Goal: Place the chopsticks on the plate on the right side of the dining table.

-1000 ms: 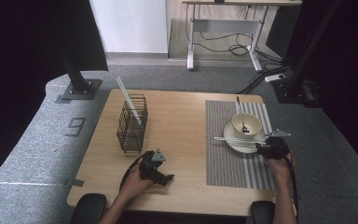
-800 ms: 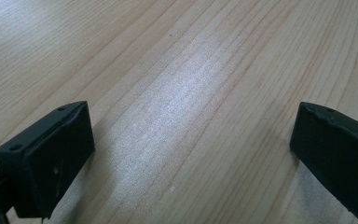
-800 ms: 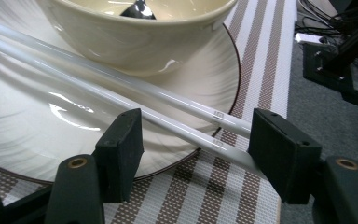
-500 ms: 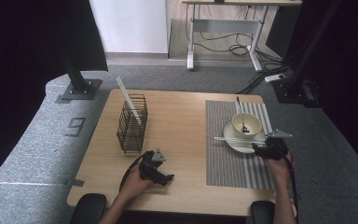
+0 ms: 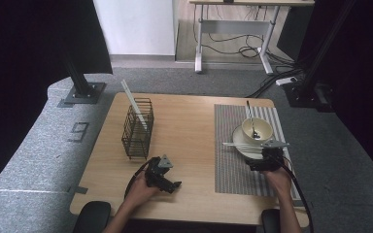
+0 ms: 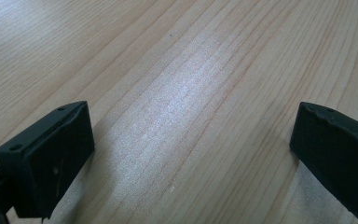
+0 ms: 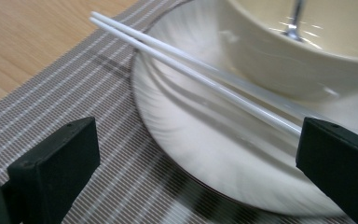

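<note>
DONE: chopsticks (image 7: 200, 74) laid across plate (image 7: 200, 154) rim beside bowl (image 7: 307, 51), on mat (image 5: 233, 165) | RIGHT claw (image 7: 200, 154): just opened, apart, empty | LEFT claw (image 6: 191, 154): apart, empty, on surface (image 6: 177, 70) | LEFT: one stick in rack (image 5: 138, 128)

We see a wooden counter (image 5: 189, 121) set on grey carpet (image 5: 34, 150). Black curtains (image 5: 24, 43) close off both sides. Beyond it stands a white panel (image 5: 136, 26), and next to that a desk frame (image 5: 233, 34) over tangled cables (image 5: 247, 51) on a wood floor. Two black stands (image 5: 80, 85) flank the counter.
</note>
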`<state>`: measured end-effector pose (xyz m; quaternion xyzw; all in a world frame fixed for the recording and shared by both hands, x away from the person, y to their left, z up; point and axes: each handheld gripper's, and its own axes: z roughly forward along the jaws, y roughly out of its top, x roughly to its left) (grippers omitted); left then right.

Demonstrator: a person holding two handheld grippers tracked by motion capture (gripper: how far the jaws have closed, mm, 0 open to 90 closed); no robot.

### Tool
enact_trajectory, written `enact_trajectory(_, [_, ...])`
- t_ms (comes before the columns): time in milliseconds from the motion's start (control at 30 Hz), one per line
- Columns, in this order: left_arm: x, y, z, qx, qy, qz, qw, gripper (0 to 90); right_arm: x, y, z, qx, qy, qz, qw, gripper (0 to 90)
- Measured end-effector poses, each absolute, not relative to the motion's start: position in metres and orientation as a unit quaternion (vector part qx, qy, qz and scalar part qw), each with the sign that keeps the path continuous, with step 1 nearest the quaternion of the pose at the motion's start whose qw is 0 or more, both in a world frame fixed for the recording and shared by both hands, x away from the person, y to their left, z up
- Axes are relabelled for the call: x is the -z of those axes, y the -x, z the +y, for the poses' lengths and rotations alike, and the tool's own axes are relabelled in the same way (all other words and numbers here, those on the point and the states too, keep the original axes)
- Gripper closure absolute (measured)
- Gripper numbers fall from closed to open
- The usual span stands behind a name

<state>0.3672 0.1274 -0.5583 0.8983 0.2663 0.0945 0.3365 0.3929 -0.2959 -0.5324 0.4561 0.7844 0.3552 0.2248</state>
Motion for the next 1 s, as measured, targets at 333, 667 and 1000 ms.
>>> enact_trajectory(333, [0.558, -0.367, 0.127, -0.094, -0.898, 0.266, 0.337, 0.0, 0.549, -0.402, -0.272, -0.334, -0.42, 0.812, 0.228, 0.0])
enact_trajectory(667, [0.558, -0.367, 0.127, -0.095, -0.898, 0.266, 0.337, 0.0, 0.55, -0.406, -0.273, -0.342, -0.419, 0.808, 0.235, 0.0])
enact_trajectory(1000, [0.558, -0.367, 0.127, -0.095, -0.898, 0.266, 0.337, 0.0, 0.548, -0.405, -0.276, -0.344, -0.422, 0.807, 0.228, 0.0])
